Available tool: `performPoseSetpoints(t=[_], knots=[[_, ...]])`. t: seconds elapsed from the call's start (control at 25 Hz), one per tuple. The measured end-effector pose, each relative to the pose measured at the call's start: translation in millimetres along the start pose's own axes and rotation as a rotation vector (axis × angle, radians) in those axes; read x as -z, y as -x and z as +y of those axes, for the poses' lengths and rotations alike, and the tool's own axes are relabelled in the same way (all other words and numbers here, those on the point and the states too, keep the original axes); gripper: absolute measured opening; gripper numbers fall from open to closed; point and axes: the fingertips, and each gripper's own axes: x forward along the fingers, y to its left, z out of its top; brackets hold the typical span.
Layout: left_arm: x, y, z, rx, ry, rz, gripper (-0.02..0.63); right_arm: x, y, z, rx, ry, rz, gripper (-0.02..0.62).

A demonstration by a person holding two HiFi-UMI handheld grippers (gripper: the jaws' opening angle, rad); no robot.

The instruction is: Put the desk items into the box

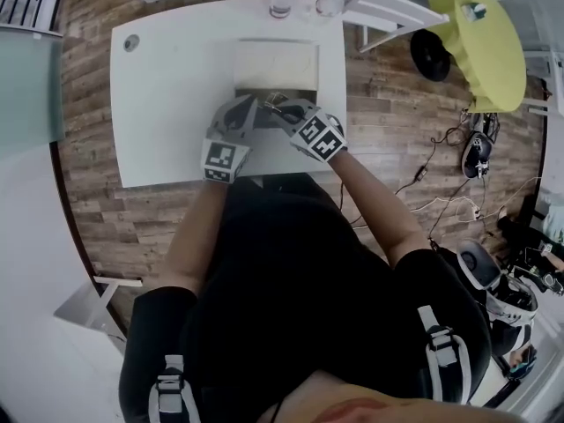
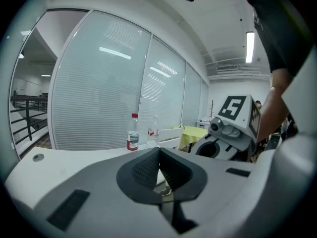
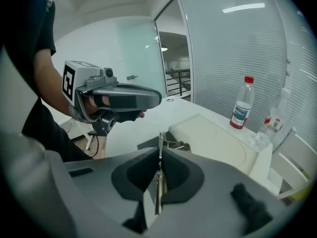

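Carrying step, I judge: the right tongs [image 3: 159, 156] pinch a thin flat item [image 3: 161, 139] edge-on, near the box [image 3: 213, 138] on the tabletop [image 3: 126, 133]. The left tongs [image 2: 158, 156] are closed, seemingly empty. Next comes reaching over the box and letting go.

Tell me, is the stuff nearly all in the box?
Not yet. Done: nothing I can see; the box top looks flat and closed. In hand: the right gripper pinches a thin metal piece in its jaws. To do: a wire clip and a dark item lie beside the box.
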Motion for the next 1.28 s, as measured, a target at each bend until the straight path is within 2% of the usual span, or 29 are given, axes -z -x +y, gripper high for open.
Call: performPoseSetpoints(t=[0.6,0.96,1.28], knots=[[51,-18,11,-0.073,0.059,0.052,0.012,49,-41,-8,-0.066,0.097,0.108,0.029],[56,-15,13,-0.083,0.065,0.062,0.012,65,-57,-2,-0.129,0.125,0.156,0.029],[53,-17,12,-0.073,0.065,0.062,0.012,69,-62,-14,-0.104,0.099,0.210,0.035]])
